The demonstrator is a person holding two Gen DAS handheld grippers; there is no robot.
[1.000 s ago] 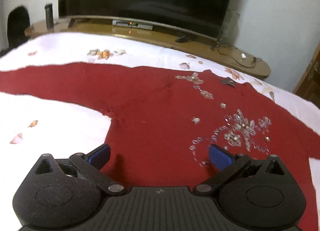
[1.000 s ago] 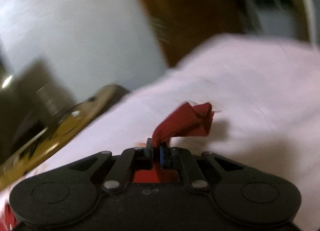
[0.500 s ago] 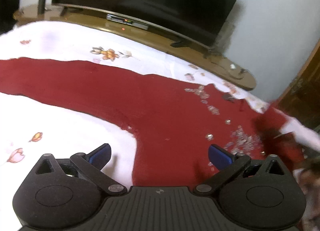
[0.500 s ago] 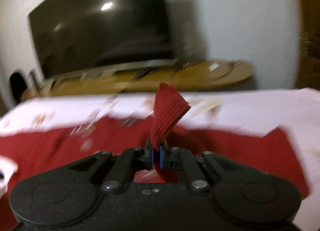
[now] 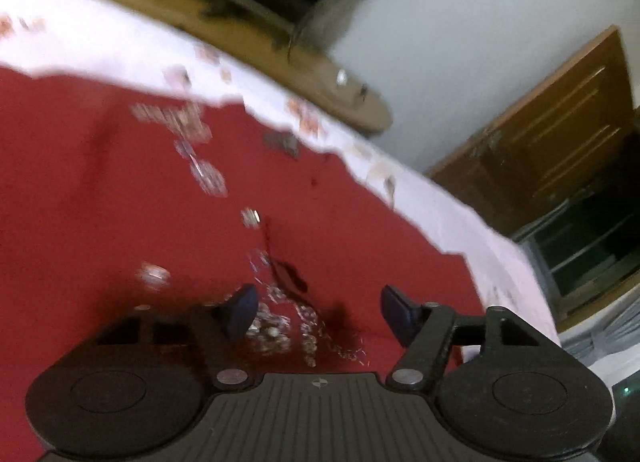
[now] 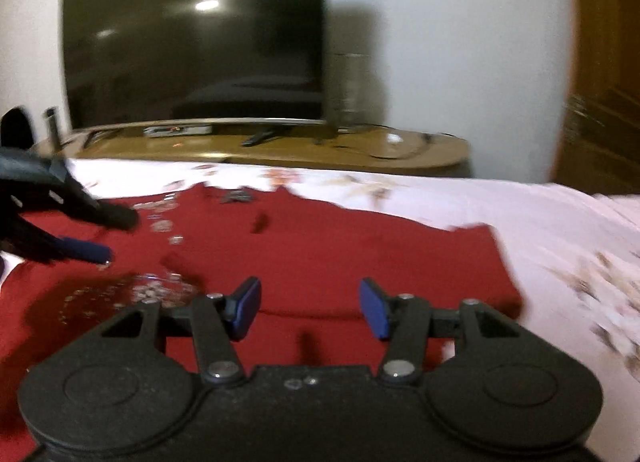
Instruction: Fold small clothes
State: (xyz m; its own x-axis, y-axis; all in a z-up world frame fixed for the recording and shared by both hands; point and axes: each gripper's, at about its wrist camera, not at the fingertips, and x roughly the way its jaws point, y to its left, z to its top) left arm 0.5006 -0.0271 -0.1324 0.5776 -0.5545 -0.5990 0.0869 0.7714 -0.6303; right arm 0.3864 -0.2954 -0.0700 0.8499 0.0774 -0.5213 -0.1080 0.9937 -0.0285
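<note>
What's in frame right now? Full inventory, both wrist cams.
top: 1, red with clear beads, spread on the sheet, right side folded over
sheet: 1, white with floral print, under the top
TV: 1, black, off, on the stand
stand: 1, wooden, beyond the sheet
box: 1, silver, on the stand under the TV
door: 1, brown wood, right of the wall
wall: 1, white, behind the TV
left gripper: 1, black with blue pads, over the beads, jaws closing, nothing between them
right gripper: 1, black with blue pads, over the folded part, jaws opening, nothing gripped
</note>
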